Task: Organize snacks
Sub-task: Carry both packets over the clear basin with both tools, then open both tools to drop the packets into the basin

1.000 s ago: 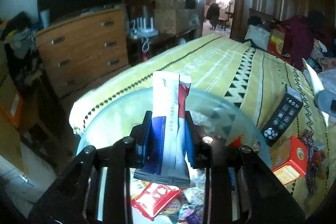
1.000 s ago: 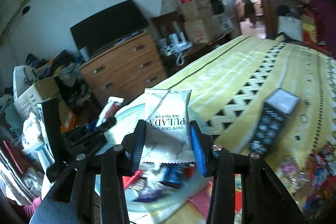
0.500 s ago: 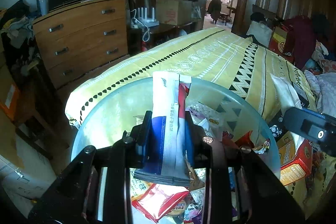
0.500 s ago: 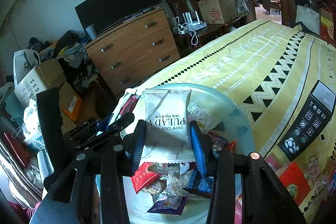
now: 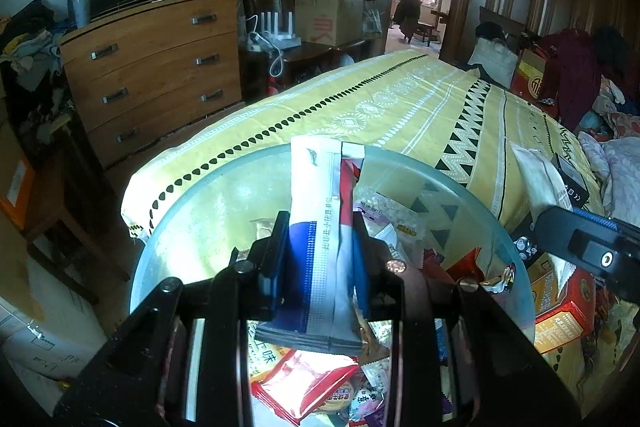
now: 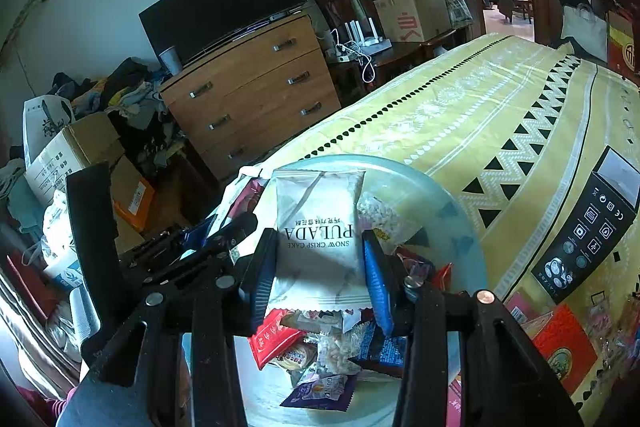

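**Two packets poised over the bowl**

We have a snack in each hand-held gripper, and both hang above the clear bowl [image 5: 472, 195] that sits on the yellow patterned bed [image 5: 400, 107]. The blue, white and red packet [image 5: 324, 247] stands upright between the pads of our left hand-held gripper [image 5: 320, 259], pinched narrow, its long axis running away from us along the fingers and its lower end hanging under them. The white PULADA snow crisp cake packet [image 6: 320, 235] is clamped flat across its width in our right hand-held gripper [image 6: 320, 267], long axis likewise pointing forward, zigzag edge toward us.

What the next move turns on, as we judge it, is that the bowl lies straight below and slightly ahead of both grippers, already part filled with loose snack packets [image 6: 316, 355]. Each packet needs only a release to fall in. In the right view the left gripper is just to the left, close beside the bowl's rim, so neither hand is clearly nearer.

Outside the bowl, red boxes [image 5: 564, 311] and a black box [image 6: 588, 235] lie on the bed, to its right.
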Available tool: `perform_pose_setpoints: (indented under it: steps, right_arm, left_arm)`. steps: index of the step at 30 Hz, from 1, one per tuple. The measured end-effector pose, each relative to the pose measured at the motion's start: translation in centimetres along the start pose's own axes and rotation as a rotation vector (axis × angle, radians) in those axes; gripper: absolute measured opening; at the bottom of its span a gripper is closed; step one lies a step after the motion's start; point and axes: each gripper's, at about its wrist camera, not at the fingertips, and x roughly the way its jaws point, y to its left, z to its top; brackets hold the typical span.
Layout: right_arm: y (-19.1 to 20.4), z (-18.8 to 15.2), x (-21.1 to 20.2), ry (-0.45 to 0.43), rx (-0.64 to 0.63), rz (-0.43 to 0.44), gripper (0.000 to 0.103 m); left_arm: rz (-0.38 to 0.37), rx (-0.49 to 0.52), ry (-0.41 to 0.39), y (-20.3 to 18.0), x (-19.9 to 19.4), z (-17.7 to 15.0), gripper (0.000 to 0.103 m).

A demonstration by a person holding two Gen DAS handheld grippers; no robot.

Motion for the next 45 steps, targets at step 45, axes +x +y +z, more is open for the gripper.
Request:
perform_pose_setpoints:
  steps: [45]
  right_arm:
    - [-0.1,-0.5,1.0,0.017,0.016,-0.01,0.054]
  left_arm:
    - [0.031,-0.017,0.022,0.4,0.7,-0.5,0.067]
